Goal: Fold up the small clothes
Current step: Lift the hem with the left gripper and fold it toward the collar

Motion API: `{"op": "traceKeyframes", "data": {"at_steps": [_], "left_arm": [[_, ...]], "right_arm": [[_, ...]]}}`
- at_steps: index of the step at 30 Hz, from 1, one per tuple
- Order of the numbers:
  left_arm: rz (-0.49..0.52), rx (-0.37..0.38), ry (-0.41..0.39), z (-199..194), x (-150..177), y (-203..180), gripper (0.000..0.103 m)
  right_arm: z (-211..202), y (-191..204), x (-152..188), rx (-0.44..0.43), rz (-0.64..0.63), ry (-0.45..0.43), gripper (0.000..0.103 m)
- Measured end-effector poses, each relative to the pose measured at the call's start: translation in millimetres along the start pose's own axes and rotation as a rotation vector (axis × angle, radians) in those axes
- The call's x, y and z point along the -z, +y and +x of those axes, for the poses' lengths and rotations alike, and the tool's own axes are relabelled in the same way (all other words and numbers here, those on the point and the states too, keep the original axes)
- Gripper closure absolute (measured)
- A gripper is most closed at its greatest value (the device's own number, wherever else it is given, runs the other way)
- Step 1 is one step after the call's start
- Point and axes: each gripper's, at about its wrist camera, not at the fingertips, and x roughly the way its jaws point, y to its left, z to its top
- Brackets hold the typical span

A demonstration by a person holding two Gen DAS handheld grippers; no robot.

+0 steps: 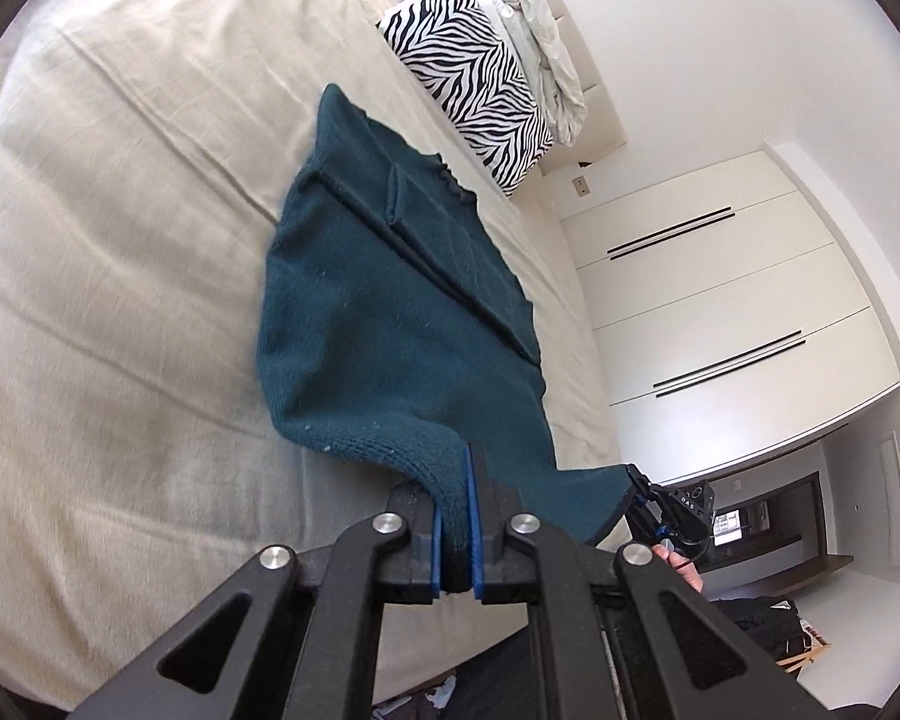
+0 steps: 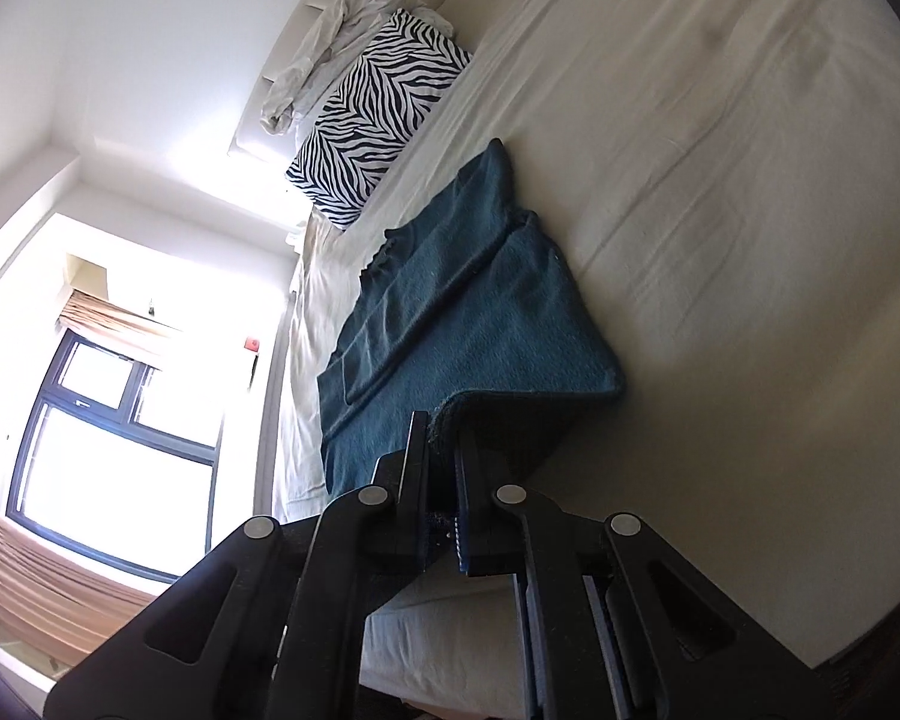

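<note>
Now your left hand-held gripper (image 1: 457,495) and right hand-held gripper (image 2: 443,468) each pinch a hem corner of the teal knit sweater (image 1: 390,312), lifting it off the bed (image 1: 120,210).

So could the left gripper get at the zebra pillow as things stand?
Probably not: the left gripper is shut on the teal sweater's hem, and the zebra pillow sits at the bed's far end beyond the sweater.
</note>
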Motion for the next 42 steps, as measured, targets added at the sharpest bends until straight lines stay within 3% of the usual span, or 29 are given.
{"op": "traceKeyframes", "data": {"at_steps": [10, 20, 30, 38, 41, 42], "left_arm": [[-0.008, -0.025, -0.098, 33, -89, -7, 0.095], [-0.052, -0.06, -0.121, 85, -175, 12, 0.095], [-0.082, -0.137, -0.116, 137, -231, 42, 0.095], [-0.036, -0.206, -0.097, 176, -261, 47, 0.094], [-0.041, -0.23, -0.071, 190, -266, 55, 0.084], [-0.052, -0.222, -0.068, 191, -266, 58, 0.072]], "right_arm": [[70, 37, -84, 0.03, -0.031, -0.055, 0.097], [156, 44, -165, 0.09, -0.014, -0.099, 0.097], [242, 39, -222, 0.173, -0.004, -0.099, 0.097], [290, 20, -252, 0.232, 0.033, -0.095, 0.097], [308, 9, -260, 0.271, 0.053, -0.071, 0.096], [315, 4, -262, 0.287, 0.065, -0.05, 0.096]]}}
